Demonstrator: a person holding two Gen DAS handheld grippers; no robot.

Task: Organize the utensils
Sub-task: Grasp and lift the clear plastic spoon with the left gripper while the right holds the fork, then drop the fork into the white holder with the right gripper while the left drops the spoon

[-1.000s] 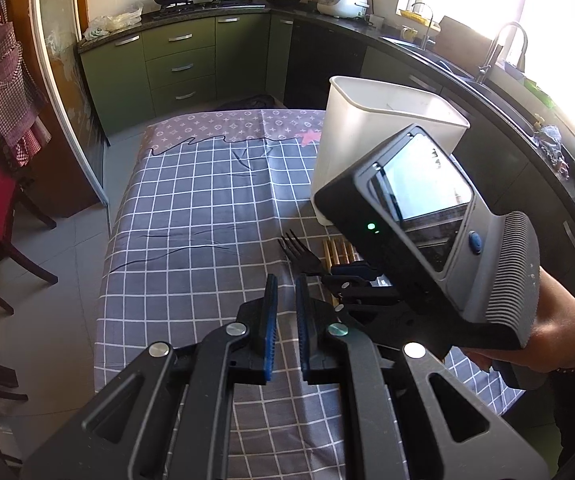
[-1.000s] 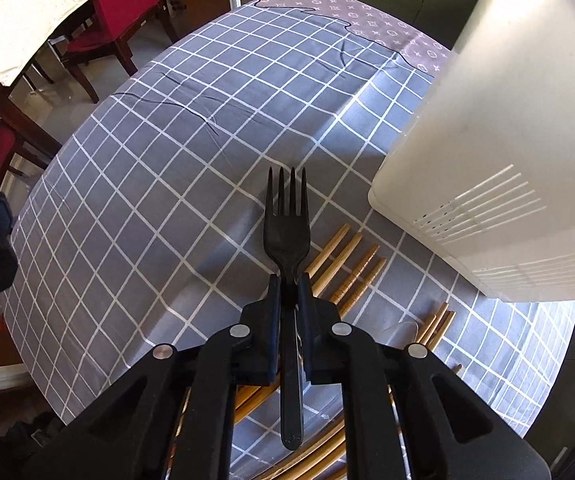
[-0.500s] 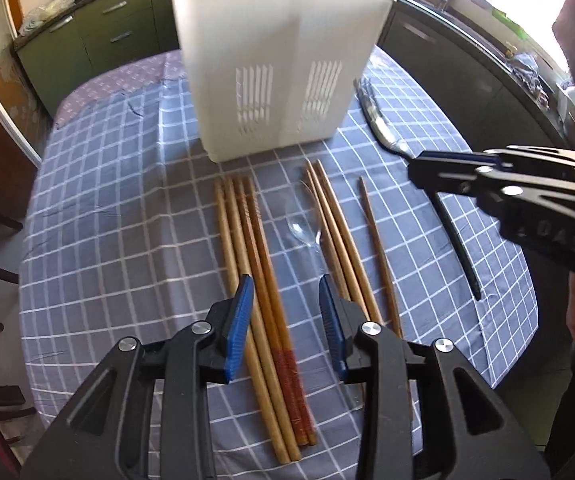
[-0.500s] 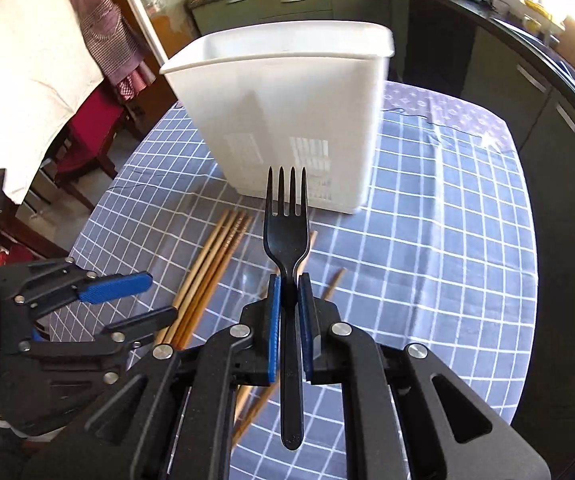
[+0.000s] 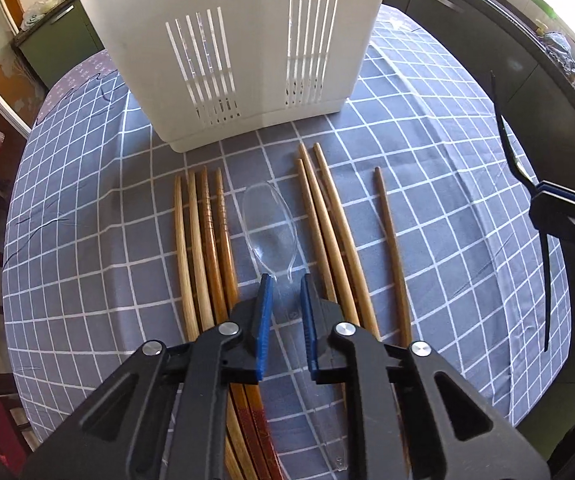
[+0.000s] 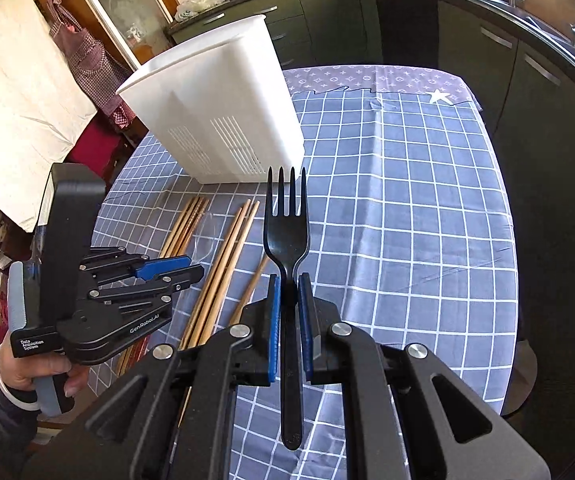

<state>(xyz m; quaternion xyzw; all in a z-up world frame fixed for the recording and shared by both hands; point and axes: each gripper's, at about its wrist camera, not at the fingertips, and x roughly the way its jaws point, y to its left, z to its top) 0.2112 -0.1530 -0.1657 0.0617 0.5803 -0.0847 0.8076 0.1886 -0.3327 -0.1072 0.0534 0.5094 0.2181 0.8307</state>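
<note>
Checked tablecloth (image 5: 427, 128) is covering the whole table, grey-blue with white grid lines. White slotted utensil bin (image 5: 227, 40) is standing upright on the cloth at the far side, vent slits facing the left wrist camera; from the right wrist view the same bin (image 6: 215, 108) is sitting left of centre, its rim open at the top.

Wooden chopsticks are lying flat in front of the bin: a group of four (image 5: 203, 248) on the left, a group of three (image 5: 327, 232) to the right, and one single chopstick (image 5: 391, 248) further right, apart from the others. Clear plastic spoon (image 5: 271, 224) is lying between the two groups, bowl toward the bin, handle running back under the gripper.

Left gripper (image 5: 286, 292) is hanging low over the spoon neck, blue pads parted with one on either side of the handle, not pinching it; contact with the cloth is hard to tell. Right gripper (image 6: 288, 292) is raised above the table, pads clenched on the neck of a black plastic fork (image 6: 287, 232), tines pointing forward toward the bin, handle end sticking back past the fingers. Fork is clear of the cloth.
</note>
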